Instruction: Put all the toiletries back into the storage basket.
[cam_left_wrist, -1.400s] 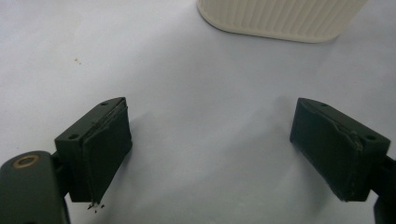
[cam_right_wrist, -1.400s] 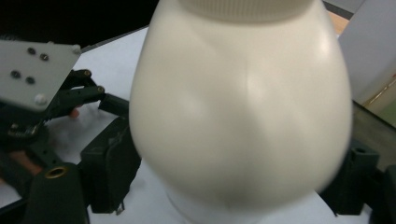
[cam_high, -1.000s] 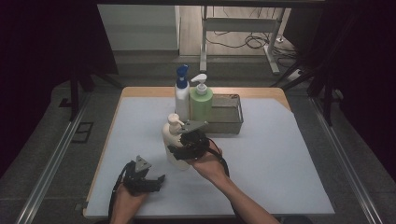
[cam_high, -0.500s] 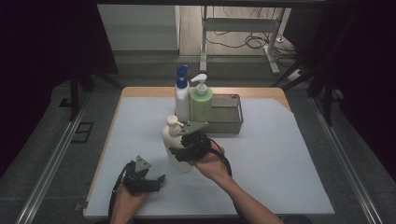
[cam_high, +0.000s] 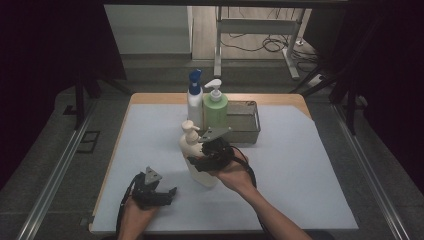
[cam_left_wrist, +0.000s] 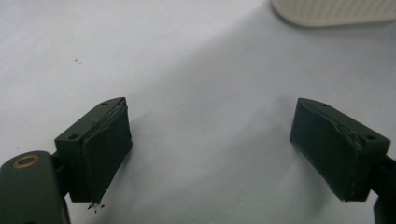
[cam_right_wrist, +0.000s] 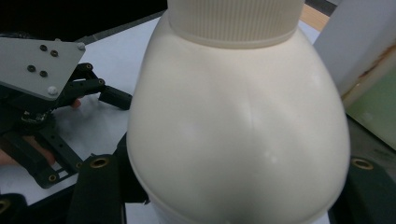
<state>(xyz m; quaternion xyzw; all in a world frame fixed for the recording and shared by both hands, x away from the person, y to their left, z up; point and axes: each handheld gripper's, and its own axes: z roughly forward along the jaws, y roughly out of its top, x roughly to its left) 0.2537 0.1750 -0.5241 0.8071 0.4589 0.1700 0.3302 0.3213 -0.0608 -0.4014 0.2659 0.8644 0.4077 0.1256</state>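
A cream pump bottle (cam_high: 196, 152) stands on the white mat near the table's middle. My right gripper (cam_high: 199, 163) comes at it from the right, and its jaws are closed on the bottle's body. In the right gripper view the bottle's rounded shoulder (cam_right_wrist: 238, 121) sits between the two black jaws. My left gripper (cam_high: 169, 194) rests low on the mat at the front left, pointing right. Its jaws stand wide apart (cam_left_wrist: 210, 149) with only bare mat between them. The bottle's ribbed base (cam_left_wrist: 336, 11) lies beyond them.
At the back of the mat stand a white bottle with a blue cap (cam_high: 195, 97) and a green pump bottle (cam_high: 215, 107). A metal mesh basket (cam_high: 246, 122) stands beside them. The white mat (cam_high: 300, 165) stretches free to the right. Dark floor and rails surround the table.
The right gripper and the cream bottle have shifted only slightly. The left gripper has stayed where it was.
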